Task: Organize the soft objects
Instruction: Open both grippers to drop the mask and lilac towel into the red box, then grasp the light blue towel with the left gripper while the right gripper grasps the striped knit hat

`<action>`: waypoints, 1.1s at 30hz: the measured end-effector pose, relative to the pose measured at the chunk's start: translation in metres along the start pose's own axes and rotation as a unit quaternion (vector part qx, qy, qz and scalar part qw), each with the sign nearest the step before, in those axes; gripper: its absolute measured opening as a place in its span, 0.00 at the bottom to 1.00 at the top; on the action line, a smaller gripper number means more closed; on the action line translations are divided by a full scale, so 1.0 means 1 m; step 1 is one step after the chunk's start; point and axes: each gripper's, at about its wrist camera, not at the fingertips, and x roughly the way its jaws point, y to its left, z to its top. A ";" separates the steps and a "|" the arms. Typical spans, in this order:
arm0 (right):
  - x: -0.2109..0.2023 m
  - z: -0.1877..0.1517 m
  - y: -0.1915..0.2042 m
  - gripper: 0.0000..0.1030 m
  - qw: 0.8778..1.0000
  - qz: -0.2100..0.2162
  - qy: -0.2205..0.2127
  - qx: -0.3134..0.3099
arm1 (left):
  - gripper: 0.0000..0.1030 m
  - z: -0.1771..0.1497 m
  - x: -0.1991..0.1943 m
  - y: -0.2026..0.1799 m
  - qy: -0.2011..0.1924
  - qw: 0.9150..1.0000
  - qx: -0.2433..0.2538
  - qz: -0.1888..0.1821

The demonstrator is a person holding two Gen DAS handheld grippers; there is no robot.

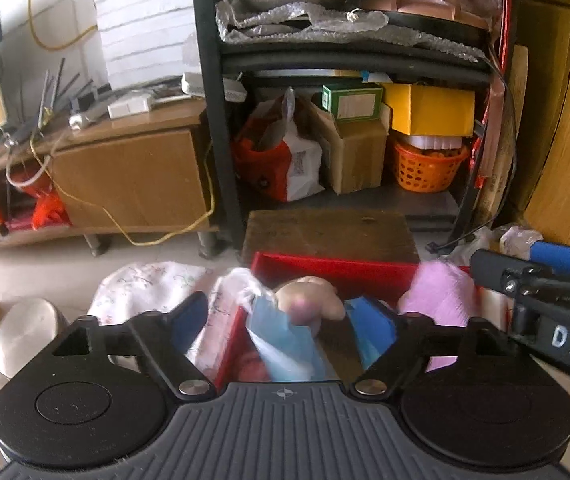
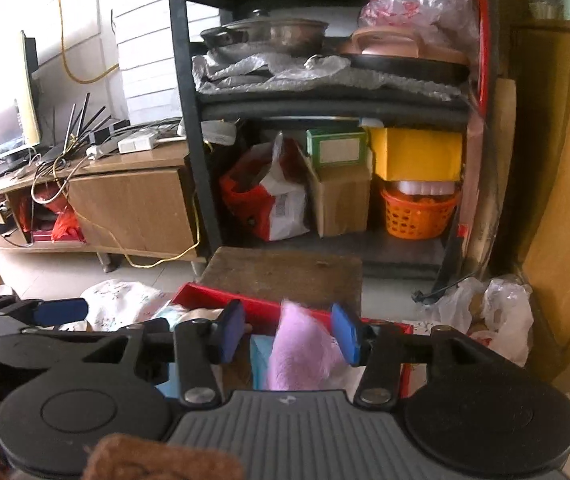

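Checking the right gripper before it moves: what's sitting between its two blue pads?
The pink fluffy piece, standing between the right gripper's blue pads, in the right wrist view.

Left gripper [image 1: 285, 320] pitched down, jaws wide apart, pads clear of anything. Right gripper [image 2: 289, 332] just beside it, same downward pitch, jaws partly apart, blue pads [image 2: 343, 334] not visibly pressing on anything.

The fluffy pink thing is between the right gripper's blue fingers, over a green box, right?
Almost. The fluffy pink thing does sit between the right gripper's blue fingers, but the box under it is red, not green. The right wrist view shows it.
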 end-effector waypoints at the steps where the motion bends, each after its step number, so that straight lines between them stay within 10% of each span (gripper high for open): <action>1: -0.001 0.000 -0.001 0.21 1.000 -0.001 -0.001 0.004 | 0.83 -0.001 0.000 0.000 0.000 1.000 0.001 0.001; 20: -0.027 -0.011 0.005 0.31 1.000 0.012 0.000 0.019 | 0.94 -0.010 -0.017 0.011 0.020 1.000 -0.006 0.001; 33: -0.029 -0.047 0.014 0.35 0.995 0.027 0.094 -0.009 | 0.94 -0.051 -0.025 0.019 0.093 0.995 0.036 -0.018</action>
